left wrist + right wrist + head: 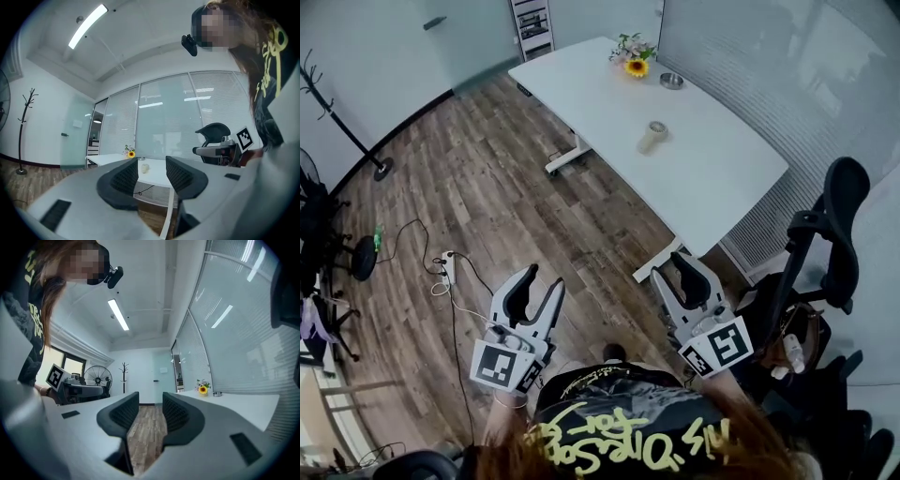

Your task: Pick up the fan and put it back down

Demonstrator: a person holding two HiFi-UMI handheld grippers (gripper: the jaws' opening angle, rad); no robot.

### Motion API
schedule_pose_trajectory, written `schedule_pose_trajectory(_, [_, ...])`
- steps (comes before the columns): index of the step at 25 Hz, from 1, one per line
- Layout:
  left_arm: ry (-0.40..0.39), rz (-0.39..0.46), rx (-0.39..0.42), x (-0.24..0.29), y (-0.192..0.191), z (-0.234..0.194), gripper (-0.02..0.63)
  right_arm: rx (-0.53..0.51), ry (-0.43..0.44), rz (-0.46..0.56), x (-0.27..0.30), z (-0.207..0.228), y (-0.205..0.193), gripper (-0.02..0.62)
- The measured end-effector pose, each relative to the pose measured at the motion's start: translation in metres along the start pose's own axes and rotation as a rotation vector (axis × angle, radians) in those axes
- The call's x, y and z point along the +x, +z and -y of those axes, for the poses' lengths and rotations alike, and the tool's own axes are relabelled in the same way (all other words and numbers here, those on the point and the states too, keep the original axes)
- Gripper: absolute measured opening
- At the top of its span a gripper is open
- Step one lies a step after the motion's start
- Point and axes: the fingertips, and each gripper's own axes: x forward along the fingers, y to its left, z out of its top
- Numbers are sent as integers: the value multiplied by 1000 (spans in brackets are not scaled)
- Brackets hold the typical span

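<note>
Nothing of the task looks done yet. The black pedestal fan with the round wire grille (97, 378) stands upright and untouched at the left edge of the brown wood-plank floor (506, 187), not far from the thin black coat stand (337, 111). It is well apart from both tools.

The white left gripper with black ribbed pads (152, 169) has its jaws wide apart with nothing between them. Beyond the gap is the long white table (712, 178). The matching right gripper (151, 405) also has its jaws apart, by a narrower gap, and only floor planks show through, so it is empty too. The 2 grippers are held level, side by side in front of the person, above the floor near the table's near corner.

On the table, a small vase of flowers with a yellow sunflower (637, 67) sits at the far edge, with a small round metal bowl (672, 81) just beside it. A pale roll of tape (652, 137) lies near the middle. A black office chair (839, 216) stands beyond the table's right edge.

In my judgement every step is still ahead: turn toward the fan, cross the floor, grip it, raise it clear, then set it down upright. The fan looks tall and top-heavy, so a hold with both grippers on its pole seems the safer choice
</note>
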Motion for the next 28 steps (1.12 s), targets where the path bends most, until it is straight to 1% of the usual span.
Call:
schedule_pose_trajectory(3, [2,-11,6,9,2,-5,176,7,0,-4,9,10,-2,140])
schedule_pose_trajectory(8, [-30,-10,-32,24,1,-11,176,-8,-5,-9,19,19,-2,140])
schedule_pose_trajectory(12, [-64,-8,6,40,4,-6,176,-13,-17,-6,27,30,4,140])
schedule_pose_trajectory(15, [-80,0,13,46,9,-6,176,-26,-22,5,31,32,12,140])
schedule_pose_trajectory(23, [-95,-28,-5,52,0,-7,166,-5,-25,-26,30,39,-1,140])
schedule_pose_trajectory(28, [-74,-14,-5,54,4,-8,160,6,-15,-18,32,40,-4,140])
